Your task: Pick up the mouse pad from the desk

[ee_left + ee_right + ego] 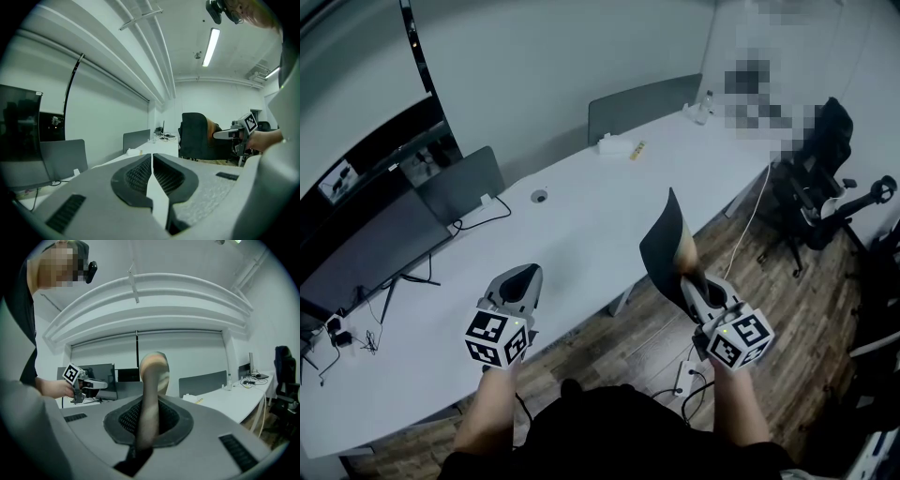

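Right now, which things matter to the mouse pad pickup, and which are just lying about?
Job: mouse pad, gripped in the right claw; desk.
Lying about: monitor, white box, bottle, office chair; left claw, shut and empty.

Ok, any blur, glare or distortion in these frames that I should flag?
Head view: dim and soft, the long white desk bowed. Left gripper view: the ceiling strip light blown out, corners black. Right gripper view: the thin dark mouse pad in the jaws sits too close, out of focus.
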Demonstrator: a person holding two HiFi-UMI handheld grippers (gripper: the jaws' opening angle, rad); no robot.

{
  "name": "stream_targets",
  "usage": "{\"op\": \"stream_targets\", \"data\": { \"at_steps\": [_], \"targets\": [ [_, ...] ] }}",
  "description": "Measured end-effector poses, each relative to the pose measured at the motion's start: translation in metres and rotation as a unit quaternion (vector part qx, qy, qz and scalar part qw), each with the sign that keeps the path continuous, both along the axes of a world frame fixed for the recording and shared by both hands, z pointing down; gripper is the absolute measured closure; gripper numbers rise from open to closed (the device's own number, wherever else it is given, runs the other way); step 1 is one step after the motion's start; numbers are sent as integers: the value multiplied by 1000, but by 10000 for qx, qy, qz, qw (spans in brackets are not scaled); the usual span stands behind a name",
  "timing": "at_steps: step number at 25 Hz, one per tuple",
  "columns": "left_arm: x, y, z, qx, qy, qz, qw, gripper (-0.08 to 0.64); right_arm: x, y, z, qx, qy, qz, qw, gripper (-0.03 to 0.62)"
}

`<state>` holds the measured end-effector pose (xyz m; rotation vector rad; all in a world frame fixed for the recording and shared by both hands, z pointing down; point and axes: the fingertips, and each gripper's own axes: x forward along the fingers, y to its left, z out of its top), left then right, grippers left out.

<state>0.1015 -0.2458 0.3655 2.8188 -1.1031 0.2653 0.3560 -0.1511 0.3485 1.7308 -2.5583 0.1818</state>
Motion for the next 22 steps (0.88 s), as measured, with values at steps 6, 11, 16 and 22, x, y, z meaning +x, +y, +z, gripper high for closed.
{"op": "stream_targets", "data": {
  "at_steps": [6, 11, 16, 22],
  "targets": [
    [-1, 0, 3, -65, 50, 56, 10000, 541, -5, 1, 4, -99, 26, 26, 9999, 560],
    [1, -1, 5, -95, 83, 130, 9998, 541, -8, 2, 5, -132, 52, 48, 9999, 560],
    [6, 0, 6, -120, 101, 227, 9996, 541, -10, 1, 6, -147, 36, 75, 9999, 560],
    [4, -2, 7, -152, 115, 247, 9995, 541, -13, -2, 5, -157, 7, 82, 9998, 560]
  ]
}}
